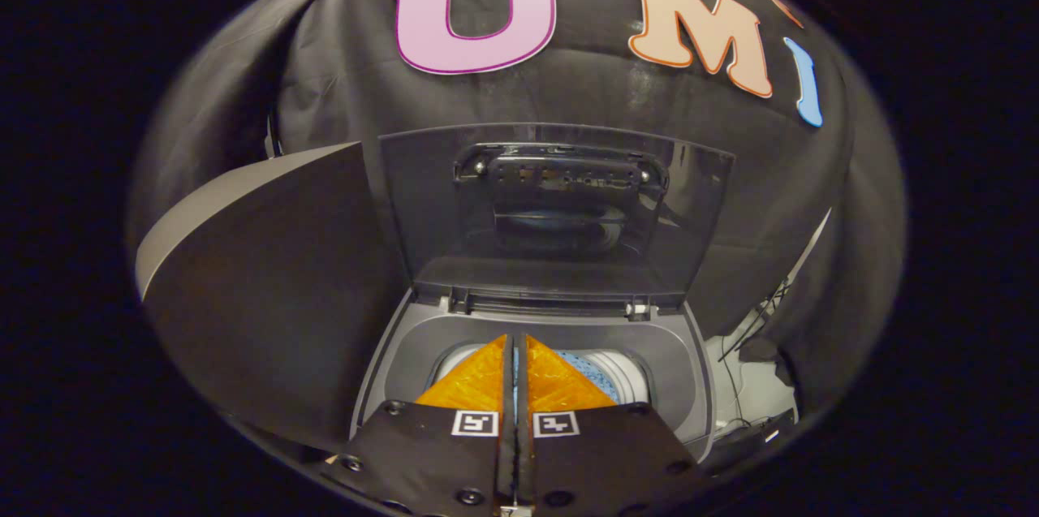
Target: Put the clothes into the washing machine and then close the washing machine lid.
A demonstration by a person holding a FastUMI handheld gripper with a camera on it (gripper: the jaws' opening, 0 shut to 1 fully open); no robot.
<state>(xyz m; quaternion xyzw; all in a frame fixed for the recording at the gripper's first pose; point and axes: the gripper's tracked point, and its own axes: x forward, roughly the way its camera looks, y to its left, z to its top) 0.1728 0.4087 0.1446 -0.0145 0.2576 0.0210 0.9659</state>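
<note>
Gripper view, tool (515, 355) closed, lid (552, 208) up

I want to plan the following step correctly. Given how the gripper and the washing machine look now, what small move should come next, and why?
Probably lift the gripper toward the top edge of the lid. Its fingers are together, with only a thin slit between them, over the drum opening. Blue cloth lies in the drum just beyond them, and the lid stands upright, open. Whether the fingers pinch any cloth is unclear.

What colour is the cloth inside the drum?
Light blue, in the gripper view, beyond the shut gripper.
</note>
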